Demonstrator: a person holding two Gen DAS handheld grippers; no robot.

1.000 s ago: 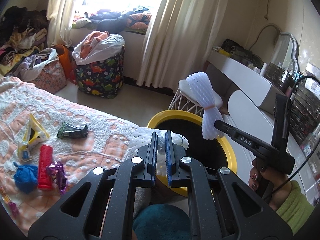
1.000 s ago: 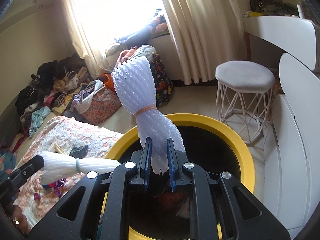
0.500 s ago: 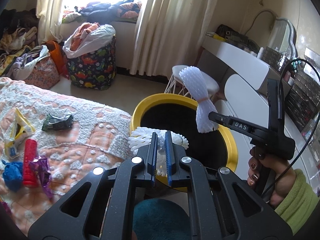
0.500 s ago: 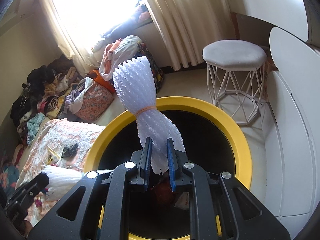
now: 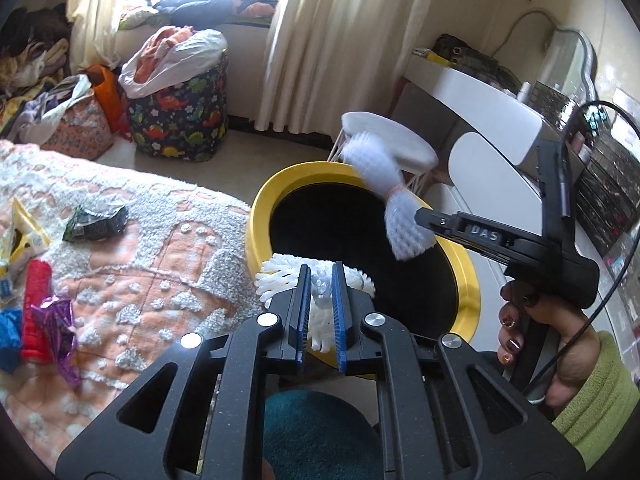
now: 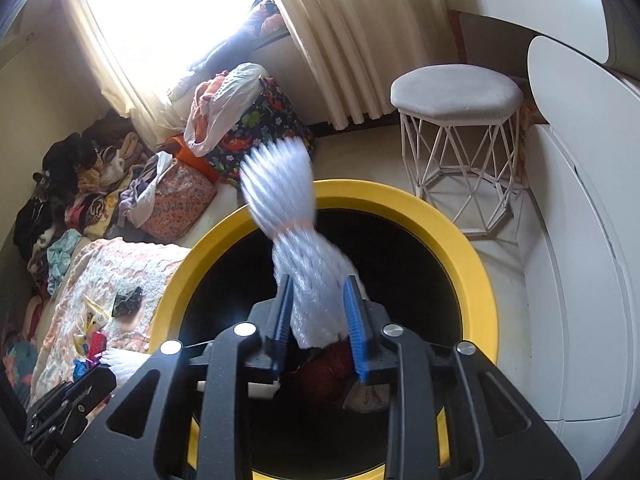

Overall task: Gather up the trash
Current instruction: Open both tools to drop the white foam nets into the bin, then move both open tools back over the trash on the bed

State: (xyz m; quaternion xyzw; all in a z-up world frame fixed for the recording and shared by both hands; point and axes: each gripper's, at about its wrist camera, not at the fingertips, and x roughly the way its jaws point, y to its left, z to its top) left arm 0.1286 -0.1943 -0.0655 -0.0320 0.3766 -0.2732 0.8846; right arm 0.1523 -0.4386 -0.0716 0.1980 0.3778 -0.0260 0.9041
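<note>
Over the round yellow-rimmed black bin, my right gripper has its jaws parted, the white foam netting bundle loose between them; my left gripper pinches another white foam net. Both nets look light, soft and springy, best gripped mid-bundle.

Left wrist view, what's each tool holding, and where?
Left tool pinches a white foam net midway along. Right tool is open around the lower end of a second foam net, blurred; it looks released.

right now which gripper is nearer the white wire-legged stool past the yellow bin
Right. The right gripper hangs above the yellow-rimmed bin, whose far rim lies just short of the white wire-legged stool. The left gripper sits at the bin's near rim, beside the bed.
</note>
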